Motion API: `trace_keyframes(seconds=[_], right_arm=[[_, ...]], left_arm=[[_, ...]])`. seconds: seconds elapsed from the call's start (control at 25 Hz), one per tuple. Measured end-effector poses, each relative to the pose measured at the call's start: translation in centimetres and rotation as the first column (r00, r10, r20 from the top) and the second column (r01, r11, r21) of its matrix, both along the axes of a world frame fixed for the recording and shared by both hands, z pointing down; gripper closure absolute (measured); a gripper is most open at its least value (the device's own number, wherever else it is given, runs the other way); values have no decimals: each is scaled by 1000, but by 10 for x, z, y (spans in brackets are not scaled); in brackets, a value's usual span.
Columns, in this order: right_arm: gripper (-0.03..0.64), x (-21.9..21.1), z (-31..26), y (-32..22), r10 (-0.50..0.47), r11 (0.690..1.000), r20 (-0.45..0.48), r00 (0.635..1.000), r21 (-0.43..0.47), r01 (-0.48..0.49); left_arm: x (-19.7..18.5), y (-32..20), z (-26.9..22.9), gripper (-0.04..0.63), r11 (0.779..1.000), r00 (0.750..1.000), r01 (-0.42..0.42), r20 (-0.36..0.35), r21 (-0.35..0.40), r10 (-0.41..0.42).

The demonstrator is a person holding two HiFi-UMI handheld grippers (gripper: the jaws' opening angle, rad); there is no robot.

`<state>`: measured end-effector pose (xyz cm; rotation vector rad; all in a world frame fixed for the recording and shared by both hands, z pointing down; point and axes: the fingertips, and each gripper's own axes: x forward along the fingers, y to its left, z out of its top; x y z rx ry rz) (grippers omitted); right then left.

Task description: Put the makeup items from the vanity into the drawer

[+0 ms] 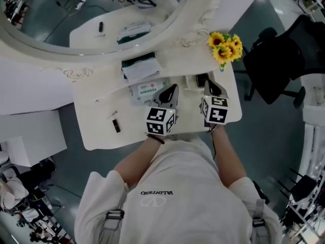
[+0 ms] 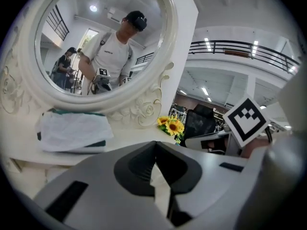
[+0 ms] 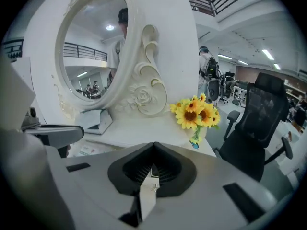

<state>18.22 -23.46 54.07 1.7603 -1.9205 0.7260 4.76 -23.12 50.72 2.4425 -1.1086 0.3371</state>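
person (image 1: pixel 177 187): stands at the near edge of the tabletop (image 1: pixel 96 131), white T-shirt, one gripper in each hand
left hand-held gripper (image 1: pixel 174 88) (image 2: pixel 155 143): over the middle of the near edge, pointing at the mirror; jaws together, nothing I can make out between them
right hand-held gripper (image 1: pixel 208 83) (image 3: pixel 154 143): over the near right corner, beside the left one but not touching it; jaws together, only a thin pale sliver at the seam, can't tell if it's an item
marker cube (image 2: pixel 245 120): the right unit's, shows at the right of the left gripper view
black tube (image 1: pixel 116 125): small, lying flat near the near edge, left part, well apart from both grippers
green-print packet (image 1: pixel 144 91): flat, mid tabletop, just left of the left gripper's tip
white-and-green pack (image 1: pixel 139 67) (image 2: pixel 72 131): far edge, right under the mirror frame, just behind the green-print packet
sunflowers (image 1: pixel 226 47) (image 3: pixel 195 111) (image 2: pixel 171 125): far right corner, upright
mirror (image 1: pixel 91 14) (image 3: pixel 91 56): oval, carved white frame, stands along the far edge; reflects the person and the pack
office chair (image 1: pixel 277 60) (image 3: pixel 261 119): black, on the floor off the right edge, clear of the tabletop
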Motion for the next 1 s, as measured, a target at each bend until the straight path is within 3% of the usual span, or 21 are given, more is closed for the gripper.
trace_keyframes(seconds=[0.24, 0.44, 0.68, 0.8, 1.0], right_arm=[[607, -10, -62, 4, -61, 979, 87, 994, 198, 42], [607, -22, -101, 7, -125, 947, 78, 989, 306, 96], [607, -45, -154, 12, -216, 865, 55, 975, 474, 165], [607, -51, -173, 17, -244, 835, 33, 969, 515, 193], [607, -52, -193, 23, -233, 816, 31, 972, 549, 178]], left_arm=[[-49, 0, -48, 594, 990, 999, 22, 24, 140, -26], [-98, 7, -90, 594, 965, 994, 100, 13, 244, -107], [-158, 9, -136, 594, 922, 978, 208, -38, 327, -207], [-182, 12, -151, 594, 895, 969, 239, -34, 378, -244], [-207, 18, -159, 594, 869, 955, 283, -41, 406, -292]])
